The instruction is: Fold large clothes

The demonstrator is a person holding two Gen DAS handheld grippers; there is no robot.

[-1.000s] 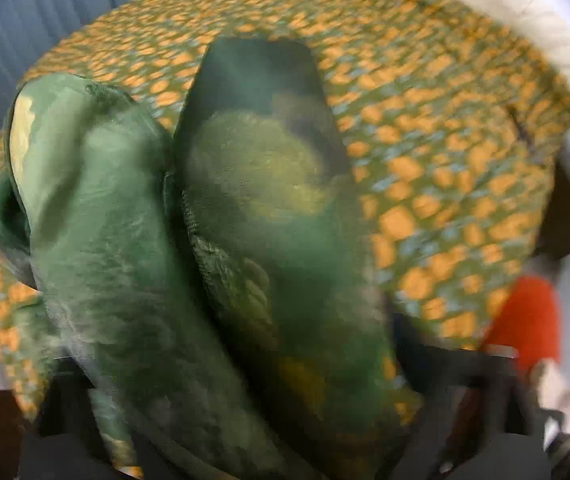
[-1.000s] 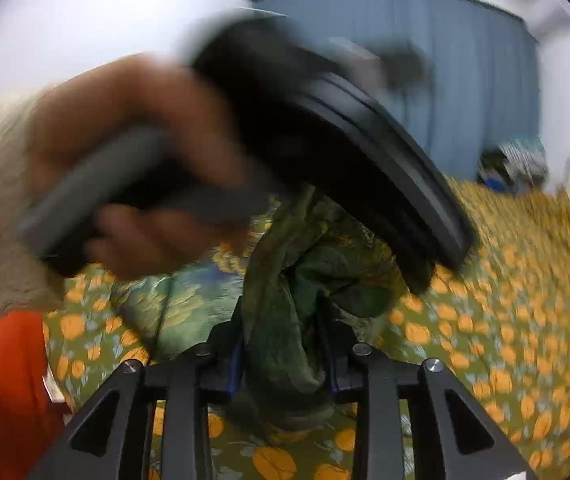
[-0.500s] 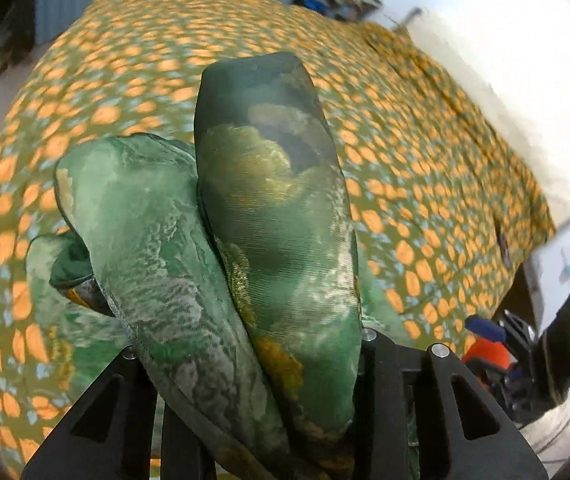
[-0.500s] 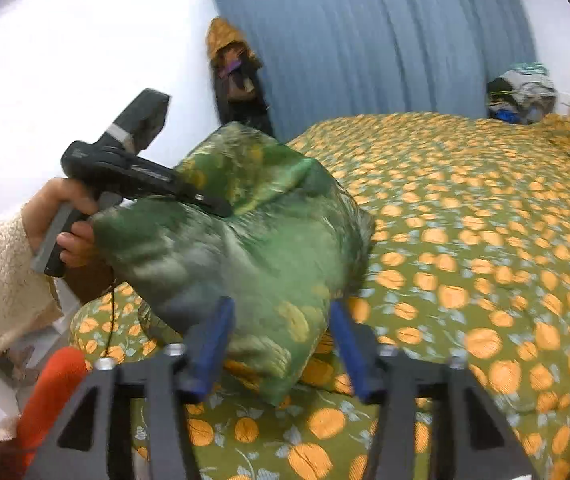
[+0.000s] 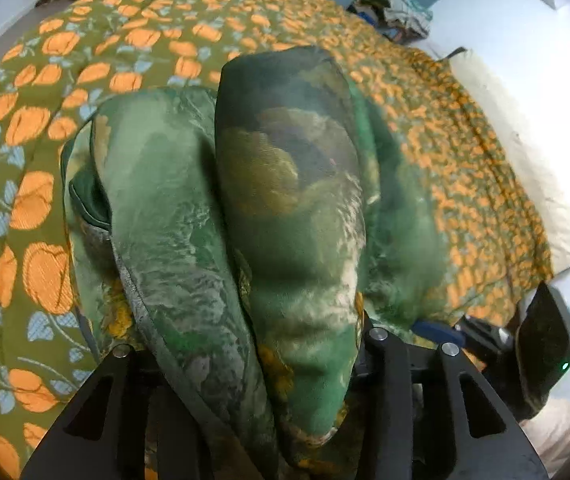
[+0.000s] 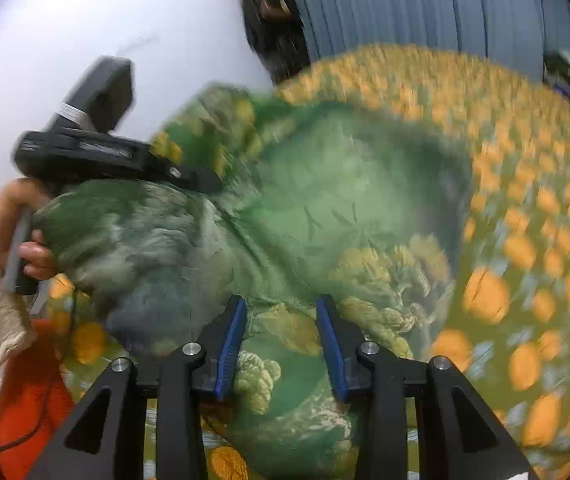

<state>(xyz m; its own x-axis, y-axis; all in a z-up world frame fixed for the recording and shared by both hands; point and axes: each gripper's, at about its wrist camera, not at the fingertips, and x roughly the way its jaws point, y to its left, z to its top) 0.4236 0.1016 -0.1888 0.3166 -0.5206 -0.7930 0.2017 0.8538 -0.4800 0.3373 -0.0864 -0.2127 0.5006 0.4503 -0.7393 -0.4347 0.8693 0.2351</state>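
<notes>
A large green patterned garment (image 5: 293,200) is bunched over my left gripper (image 5: 245,360), hiding its fingers; the gripper is shut on the cloth. In the right wrist view the same garment (image 6: 325,200) spreads down onto the orange-flowered bedspread (image 6: 525,240). My right gripper (image 6: 281,336) is open, its blue pads (image 6: 231,340) apart with the cloth lying between and below them. The left gripper's body (image 6: 101,152) shows at the left of that view, held by a hand above the cloth.
The bed (image 5: 85,60) fills both views. A pale pillow (image 5: 525,140) lies at its far right edge. Blue curtains (image 6: 425,8) hang behind the bed. A clothes pile (image 5: 397,8) sits at the far corner. An orange cloth (image 6: 25,400) is by the bed's near edge.
My right gripper has opened wider and the cloth has dropped out of its pads, spreading onto the bed. My left gripper has kept its hold and lowered toward the bed.
</notes>
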